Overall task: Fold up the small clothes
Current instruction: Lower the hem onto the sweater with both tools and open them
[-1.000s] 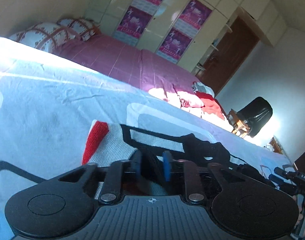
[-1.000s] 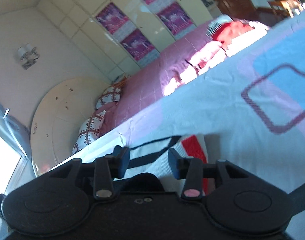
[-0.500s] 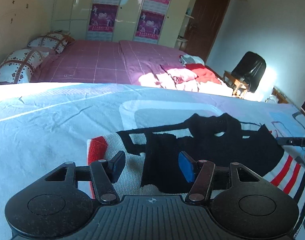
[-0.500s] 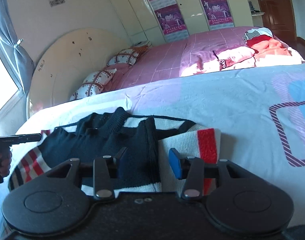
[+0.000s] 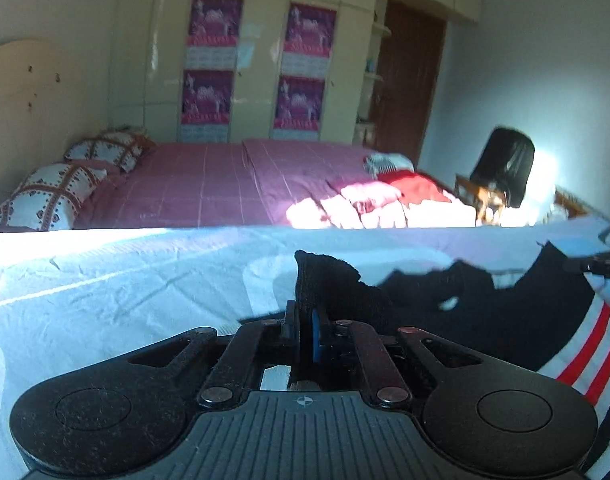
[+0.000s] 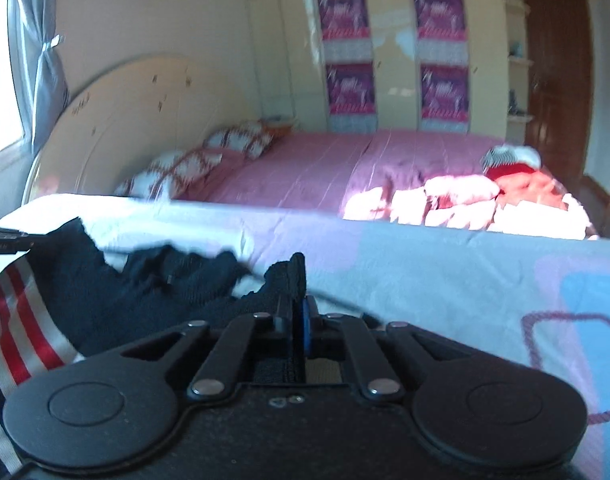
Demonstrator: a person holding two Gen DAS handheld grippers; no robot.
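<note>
A dark knit sweater (image 5: 465, 300) with red and white stripes (image 5: 585, 344) lies on the light blue sheet (image 5: 125, 300). My left gripper (image 5: 303, 320) has its jaws closing tight on a raised fold of black knit (image 5: 325, 280), which pokes up above the pads. In the right wrist view the same sweater (image 6: 145, 284) spreads to the left. My right gripper (image 6: 299, 316) is likewise closing tight on a peak of its dark fabric (image 6: 293, 272). Each view shows the other gripper's tip at its edge, the right gripper (image 5: 601, 266) and the left gripper (image 6: 5, 240).
Behind the sheet stands a pink bed (image 5: 225, 184) with patterned pillows (image 5: 49, 196) and a pile of folded clothes (image 5: 385, 200). A chair draped in black (image 5: 505, 172) stands at the right. A wardrobe with posters and a brown door line the far wall.
Both grippers went from open around the sweater's folded edges to shut on them. Both views rolled level, and the pinched fabric now stands up from the sheet.
</note>
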